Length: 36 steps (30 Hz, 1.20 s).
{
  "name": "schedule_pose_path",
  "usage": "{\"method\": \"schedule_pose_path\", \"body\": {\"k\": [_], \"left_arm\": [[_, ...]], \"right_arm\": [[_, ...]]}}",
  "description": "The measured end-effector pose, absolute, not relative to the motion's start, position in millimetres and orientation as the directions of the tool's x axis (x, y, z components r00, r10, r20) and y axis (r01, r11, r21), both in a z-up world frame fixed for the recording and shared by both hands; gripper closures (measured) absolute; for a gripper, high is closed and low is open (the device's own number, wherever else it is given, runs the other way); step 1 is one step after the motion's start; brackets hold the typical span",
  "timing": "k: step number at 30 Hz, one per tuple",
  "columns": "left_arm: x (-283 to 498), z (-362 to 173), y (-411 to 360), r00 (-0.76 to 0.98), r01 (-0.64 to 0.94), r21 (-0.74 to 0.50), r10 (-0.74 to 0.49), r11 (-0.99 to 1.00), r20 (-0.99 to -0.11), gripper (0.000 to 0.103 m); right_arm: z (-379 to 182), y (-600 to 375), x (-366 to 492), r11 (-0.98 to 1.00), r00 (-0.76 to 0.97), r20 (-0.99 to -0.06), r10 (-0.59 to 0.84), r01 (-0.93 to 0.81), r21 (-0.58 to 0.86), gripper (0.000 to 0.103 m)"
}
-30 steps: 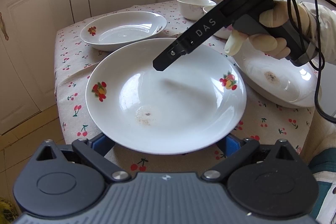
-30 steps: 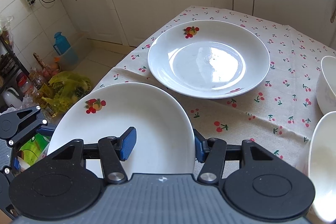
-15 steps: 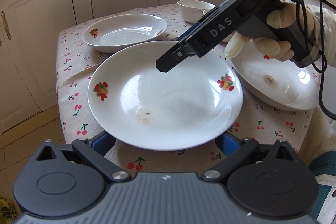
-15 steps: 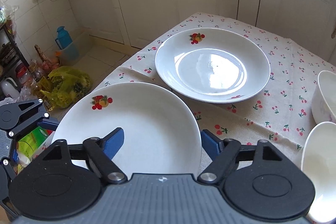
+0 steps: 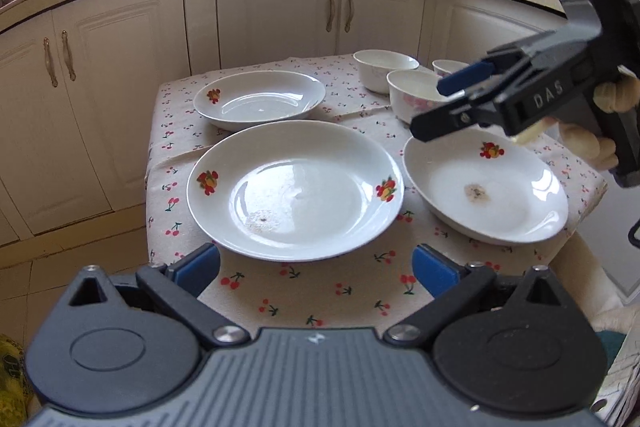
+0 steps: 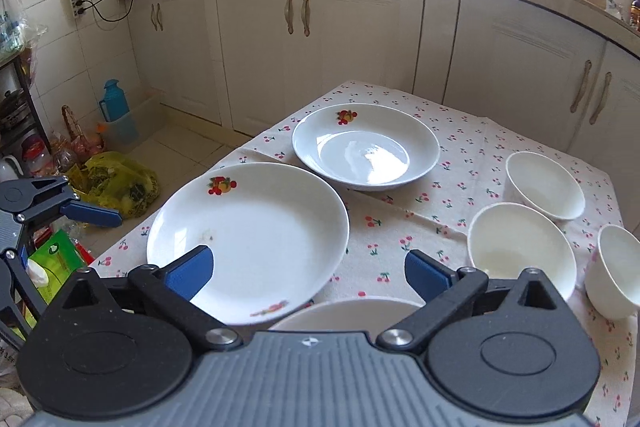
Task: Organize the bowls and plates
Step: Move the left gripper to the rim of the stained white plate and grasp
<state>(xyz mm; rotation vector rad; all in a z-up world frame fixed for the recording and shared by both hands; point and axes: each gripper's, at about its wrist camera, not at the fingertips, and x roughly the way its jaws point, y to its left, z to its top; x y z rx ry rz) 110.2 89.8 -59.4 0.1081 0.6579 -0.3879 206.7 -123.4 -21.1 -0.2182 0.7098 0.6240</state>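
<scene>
Three white plates with fruit prints lie on the cherry-print tablecloth: a near plate, a far plate and a right plate with a brown stain. Three white bowls stand at the back right. My left gripper is open and empty, just short of the near plate. My right gripper is open and empty, held above the table over the near plate's edge; it also shows in the left wrist view.
White kitchen cabinets surround the table on two sides. The floor to the left holds a yellow bag, a blue bottle and clutter. The table's edges drop off at the left and near sides.
Both grippers have pulled back and up from the near plate. The right gripper's jaws have opened wider. The near plate lies flat on the cloth.
</scene>
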Motion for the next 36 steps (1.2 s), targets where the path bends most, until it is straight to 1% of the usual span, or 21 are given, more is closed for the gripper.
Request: {"method": "schedule_pose_path", "body": {"k": [4, 6, 8, 11, 16, 20, 25, 33, 36], "left_arm": [[98.7, -55.9, 73.5, 0.757, 0.339, -0.042, -0.299, 0.940, -0.581, 0.001], [95.2, -55.7, 67.9, 0.769, 0.321, -0.083, -0.311, 0.943, -0.559, 0.001], [93.4, -56.5, 61.5, 0.771, 0.308, -0.111, -0.316, 0.945, -0.553, 0.001], [87.8, -57.8, 50.2, 0.768, 0.324, -0.108, -0.328, 0.940, -0.551, 0.001], [82.0, -61.5, 27.6, 0.731, 0.367, -0.068, -0.333, 0.928, -0.595, 0.001], [77.4, -61.8, 14.4, 0.729, 0.376, -0.050, -0.329, 0.925, -0.600, 0.001], [74.7, -57.4, 6.3, 0.746, 0.397, -0.011, -0.329, 0.918, -0.578, 0.001], [93.9, -52.1, 8.3, 0.702, 0.393, -0.051, -0.336, 0.918, -0.627, 0.001], [104.4, -50.8, 7.1, 0.693, 0.398, -0.034, -0.325, 0.917, -0.643, 0.001]], "right_arm": [[-28.6, -146.8, 174.3, 0.830, 0.621, -0.657, 0.427, -0.558, 0.012, 0.000], [-35.0, -157.4, 158.9, 0.842, 0.632, -0.663, 0.401, -0.539, -0.004, 0.000], [-39.9, -168.6, 146.1, 0.853, 0.640, -0.666, 0.382, -0.522, -0.013, 0.000], [-44.7, -188.3, 128.7, 0.871, 0.655, -0.663, 0.364, -0.490, -0.006, 0.000], [-55.5, -210.9, 104.5, 0.890, 0.669, -0.663, 0.335, -0.457, -0.011, 0.000], [-67.0, -222.2, 92.0, 0.885, 0.651, -0.677, 0.344, -0.465, 0.003, 0.000], [-77.6, -226.5, 85.0, 0.881, 0.646, -0.680, 0.346, -0.473, -0.001, 0.000], [-95.0, -226.6, 96.9, 0.881, 0.633, -0.694, 0.342, -0.473, 0.004, 0.000], [-99.7, -223.4, 100.8, 0.874, 0.631, -0.695, 0.345, -0.486, -0.008, 0.000]]}}
